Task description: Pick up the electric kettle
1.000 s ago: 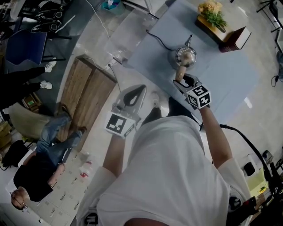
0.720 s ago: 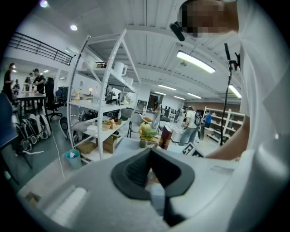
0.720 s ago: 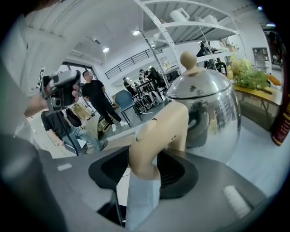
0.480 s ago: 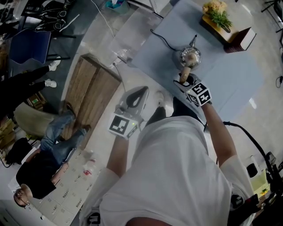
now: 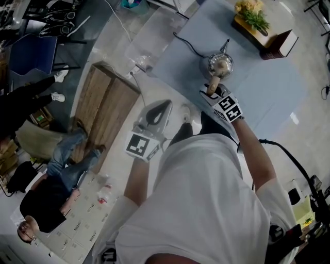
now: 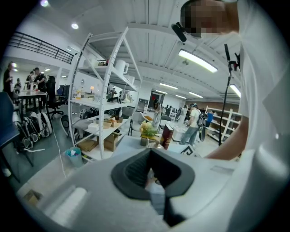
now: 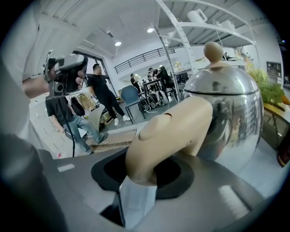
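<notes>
Seemingly steel kettle (image 7: 229, 106), beige handle (image 7: 165, 136)

So the electric kettle (image 5: 219, 66) is shiny mirror-silver with a beige handle (image 7: 167, 136) and knob (image 7: 213, 50), the table (image 5: 268, 87) is pale blue-grey, the far-right book (image 5: 281, 45) dark red, the plant (image 5: 249, 15) green and yellow, and the left wood panel (image 5: 103, 111) streaky brown.
</notes>
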Motion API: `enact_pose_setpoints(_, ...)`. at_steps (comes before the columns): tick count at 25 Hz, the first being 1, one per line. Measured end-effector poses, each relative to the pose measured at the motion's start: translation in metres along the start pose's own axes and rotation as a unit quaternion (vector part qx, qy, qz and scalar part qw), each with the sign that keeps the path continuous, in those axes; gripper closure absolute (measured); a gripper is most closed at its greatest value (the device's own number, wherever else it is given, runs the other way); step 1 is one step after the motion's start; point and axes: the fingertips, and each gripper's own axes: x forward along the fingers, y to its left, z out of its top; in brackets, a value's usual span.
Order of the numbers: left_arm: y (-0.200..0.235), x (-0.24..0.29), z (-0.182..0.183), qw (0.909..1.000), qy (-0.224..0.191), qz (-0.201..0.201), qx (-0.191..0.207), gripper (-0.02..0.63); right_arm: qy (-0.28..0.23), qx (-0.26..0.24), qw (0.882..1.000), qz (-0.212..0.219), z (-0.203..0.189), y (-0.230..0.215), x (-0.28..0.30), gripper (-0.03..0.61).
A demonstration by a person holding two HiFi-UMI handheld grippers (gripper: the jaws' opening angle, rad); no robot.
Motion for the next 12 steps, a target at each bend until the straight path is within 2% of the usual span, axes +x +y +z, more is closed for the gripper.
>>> enact_pose_setpoints(12,-0.007,0.000,-0.001,1.0000,0.004,-0.004,-0.001,0.611,-0.036,0.002,0.999,0.022,0.014,0.002,-0.013,0.445)
